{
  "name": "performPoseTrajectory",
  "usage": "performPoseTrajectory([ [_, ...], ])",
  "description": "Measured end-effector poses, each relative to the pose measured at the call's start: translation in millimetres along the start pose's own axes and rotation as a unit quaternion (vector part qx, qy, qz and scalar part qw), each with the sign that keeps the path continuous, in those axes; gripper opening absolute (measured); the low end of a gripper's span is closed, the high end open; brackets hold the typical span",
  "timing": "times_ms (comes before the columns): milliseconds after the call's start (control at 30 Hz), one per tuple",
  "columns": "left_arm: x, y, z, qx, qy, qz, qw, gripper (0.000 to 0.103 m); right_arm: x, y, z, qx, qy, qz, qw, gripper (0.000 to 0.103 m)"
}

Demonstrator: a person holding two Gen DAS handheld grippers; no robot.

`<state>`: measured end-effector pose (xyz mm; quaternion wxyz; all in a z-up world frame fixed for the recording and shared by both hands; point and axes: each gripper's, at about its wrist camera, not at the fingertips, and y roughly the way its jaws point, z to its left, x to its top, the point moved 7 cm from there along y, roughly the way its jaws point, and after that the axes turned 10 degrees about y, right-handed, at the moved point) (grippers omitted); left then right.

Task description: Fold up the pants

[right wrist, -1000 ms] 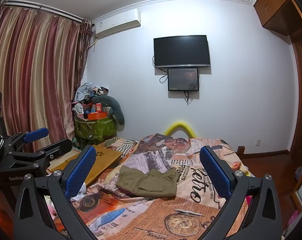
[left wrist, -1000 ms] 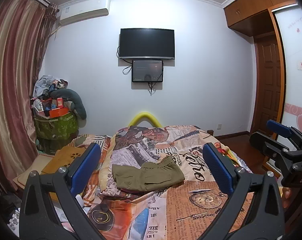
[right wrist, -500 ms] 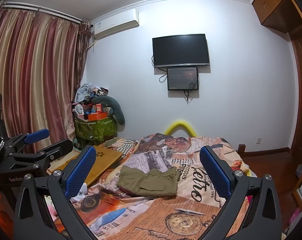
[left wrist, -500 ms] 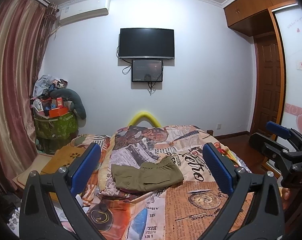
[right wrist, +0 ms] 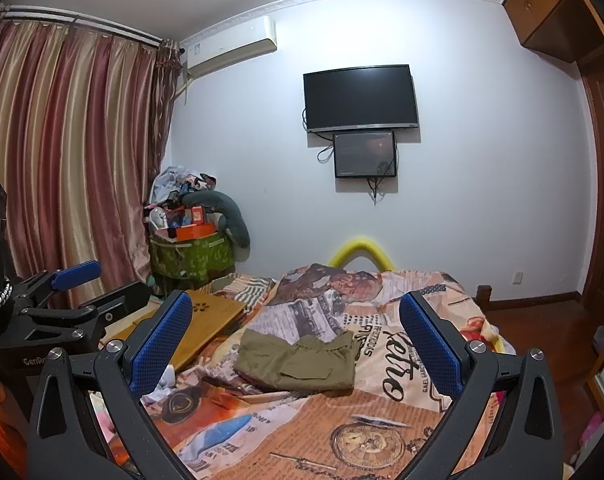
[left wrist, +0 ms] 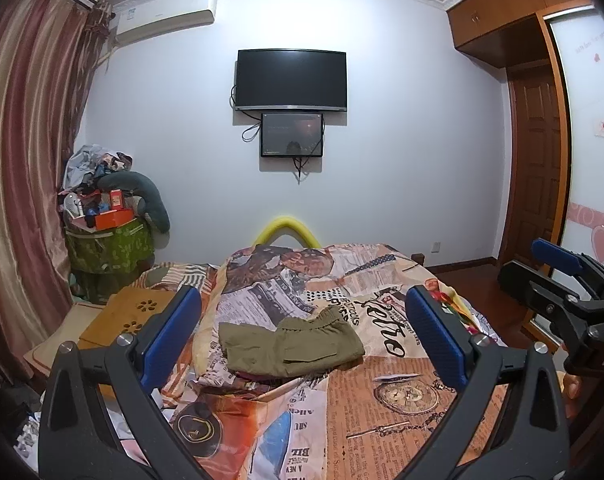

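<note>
Olive-green pants [left wrist: 290, 344] lie folded into a compact rectangle on the bed [left wrist: 382, 420], which has a newspaper-print cover; they also show in the right wrist view [right wrist: 298, 360]. My left gripper [left wrist: 302, 336] is open and empty, held above the bed's near end, well short of the pants. My right gripper [right wrist: 298, 344] is open and empty too, at a similar distance. The right gripper shows at the right edge of the left wrist view [left wrist: 562, 292], and the left gripper at the left edge of the right wrist view [right wrist: 62, 304].
A wooden lap desk [right wrist: 206, 320] lies on the bed's left side. A green hamper piled with clutter [left wrist: 106, 240] stands by the curtain [left wrist: 22, 200]. A TV [left wrist: 292, 80] hangs on the far wall. A wooden door [left wrist: 536, 168] and wardrobe are at right.
Both grippers stay open and nearly still. The right wrist view has shifted very slightly. The pants have not moved.
</note>
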<state>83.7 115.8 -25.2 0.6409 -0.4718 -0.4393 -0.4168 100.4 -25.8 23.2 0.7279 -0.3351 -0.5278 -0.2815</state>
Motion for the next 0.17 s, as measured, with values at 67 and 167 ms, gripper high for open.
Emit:
performPoseTrajectory([
  [67,-0.7,0.0,-2.2,-0.003,0.002,0.001,1.0,0.103,0.0,0.6,0.9,-0.001,0.0,0.001,1.0,0.103],
  [167,-0.9,1.0,-3.8,-0.005,0.005,0.003,1.0,0.103,-0.6,0.5,2.0,-0.001,0.001,0.003,1.0,0.103],
])
